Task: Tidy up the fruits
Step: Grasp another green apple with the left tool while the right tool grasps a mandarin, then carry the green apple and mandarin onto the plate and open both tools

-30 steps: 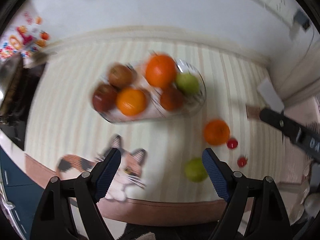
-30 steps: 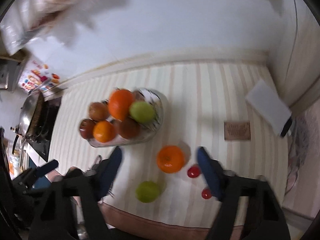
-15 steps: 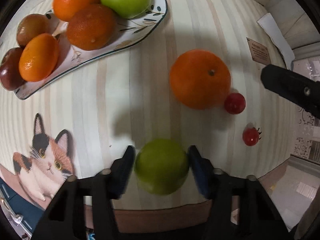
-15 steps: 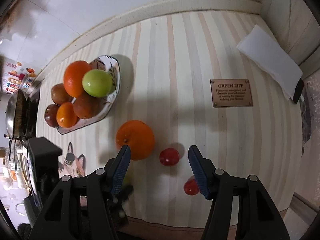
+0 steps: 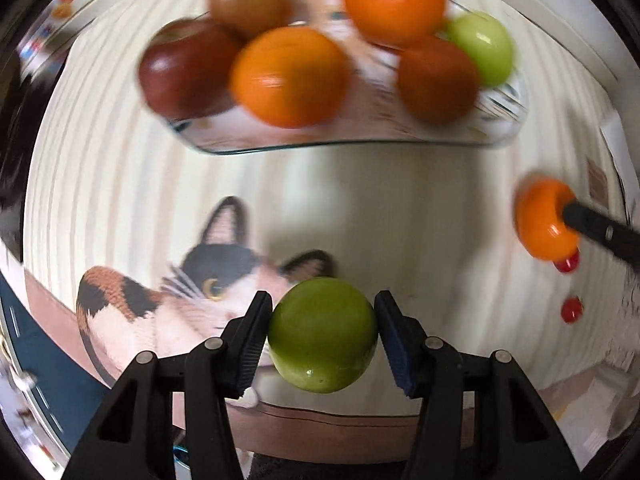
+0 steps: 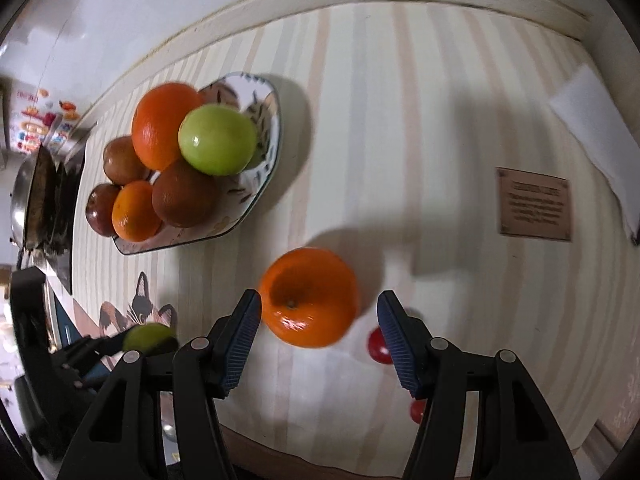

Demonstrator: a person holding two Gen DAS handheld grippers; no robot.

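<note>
My left gripper (image 5: 322, 330) is shut on a green apple (image 5: 323, 335) and holds it above the cat picture (image 5: 188, 284) on the striped mat. The same apple shows in the right wrist view (image 6: 149, 338). The fruit plate (image 5: 496, 128) ahead holds oranges, brown-red fruits and a green apple (image 5: 482, 48); it also shows in the right wrist view (image 6: 264, 176). My right gripper (image 6: 319, 322) is open, its jaws either side of a loose orange (image 6: 309, 297) on the mat. The orange also shows at the right of the left wrist view (image 5: 540, 226).
Two small red cherry tomatoes (image 6: 378, 346) (image 6: 417, 411) lie by the right gripper's right finger; they also show in the left wrist view (image 5: 571, 309). A brown plaque (image 6: 534, 204) and a white folded cloth (image 6: 592, 128) lie to the right. A pan (image 6: 30, 196) sits at far left.
My left gripper has closed on the green apple and lifted it, swinging left toward the plate. My right gripper has dropped lower, so its jaws now flank the loose orange.
</note>
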